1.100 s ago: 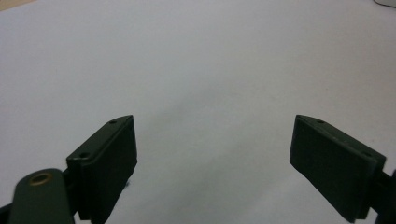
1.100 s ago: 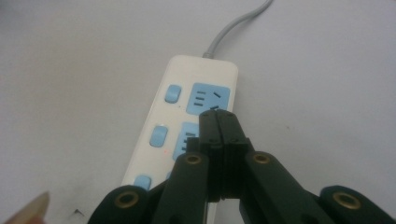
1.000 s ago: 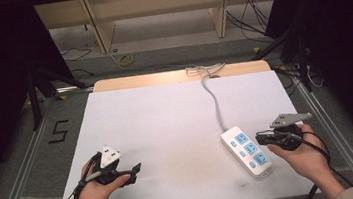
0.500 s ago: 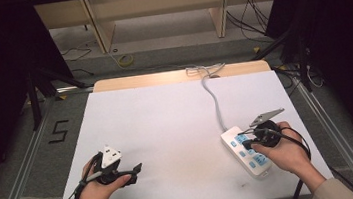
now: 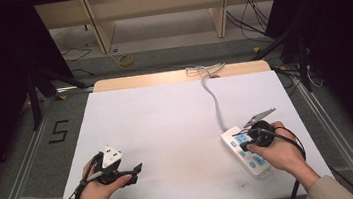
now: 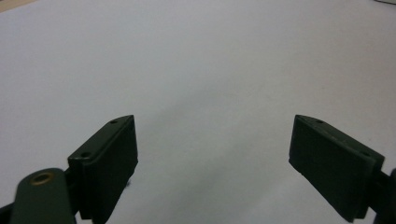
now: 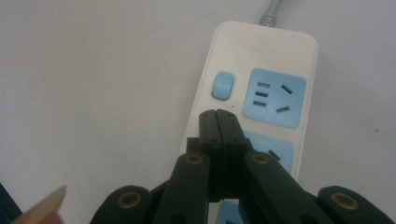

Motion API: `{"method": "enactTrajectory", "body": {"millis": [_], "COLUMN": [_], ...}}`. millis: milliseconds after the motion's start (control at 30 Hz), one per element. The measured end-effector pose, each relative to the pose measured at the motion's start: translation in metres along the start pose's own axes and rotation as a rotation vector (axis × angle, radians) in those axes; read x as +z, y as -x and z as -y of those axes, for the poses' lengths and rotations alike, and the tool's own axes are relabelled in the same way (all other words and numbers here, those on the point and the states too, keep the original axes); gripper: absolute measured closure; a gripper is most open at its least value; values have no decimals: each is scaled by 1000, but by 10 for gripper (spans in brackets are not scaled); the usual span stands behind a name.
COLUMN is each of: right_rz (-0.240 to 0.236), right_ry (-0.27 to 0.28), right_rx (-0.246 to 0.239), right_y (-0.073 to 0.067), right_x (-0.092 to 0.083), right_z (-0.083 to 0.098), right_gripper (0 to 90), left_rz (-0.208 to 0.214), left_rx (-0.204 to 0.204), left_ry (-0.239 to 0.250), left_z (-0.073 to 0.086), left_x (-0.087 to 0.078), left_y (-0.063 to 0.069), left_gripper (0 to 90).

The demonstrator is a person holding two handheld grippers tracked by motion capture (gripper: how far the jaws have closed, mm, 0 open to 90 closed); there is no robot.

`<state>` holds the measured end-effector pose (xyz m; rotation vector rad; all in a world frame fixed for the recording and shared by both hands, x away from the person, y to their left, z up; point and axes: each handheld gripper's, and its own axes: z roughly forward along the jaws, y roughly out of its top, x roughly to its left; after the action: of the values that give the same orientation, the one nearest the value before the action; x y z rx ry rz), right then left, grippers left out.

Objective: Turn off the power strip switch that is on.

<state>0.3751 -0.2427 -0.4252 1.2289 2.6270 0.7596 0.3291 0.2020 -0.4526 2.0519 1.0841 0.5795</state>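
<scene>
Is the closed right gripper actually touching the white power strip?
Cannot tell. In the right gripper view, the right gripper overlaps the power strip below its blue switch, hiding contact or gap.

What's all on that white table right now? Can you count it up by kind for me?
Power strips: 1, white with blue sockets, its grey cord running to the far edge.
Hand-held grippers: 2, the left gripper with jaws open, the right gripper with jaws shut over the strip.
Total: 3
</scene>
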Motion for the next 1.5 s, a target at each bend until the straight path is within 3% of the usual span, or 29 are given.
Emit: {"method": "enactTrajectory", "body": {"millis": [233, 533, 1500], "right_rz": [1, -4, 14], "right_ry": [-9, -82, -163], "right_rx": [8, -8, -23], "right_y": [1, -7, -13], "right_x": [0, 10, 14], "right_z": [-2, -5, -12], "right_gripper": [900, 900, 900], "left_rz": [1, 0, -3], "left_rx": [0, 4, 3], "left_ry": [-1, -1, 0], "left_z": [0, 0, 0], "left_x": [0, 0, 0], "left_y": [0, 0, -1], "left_gripper": [150, 150, 150]}}
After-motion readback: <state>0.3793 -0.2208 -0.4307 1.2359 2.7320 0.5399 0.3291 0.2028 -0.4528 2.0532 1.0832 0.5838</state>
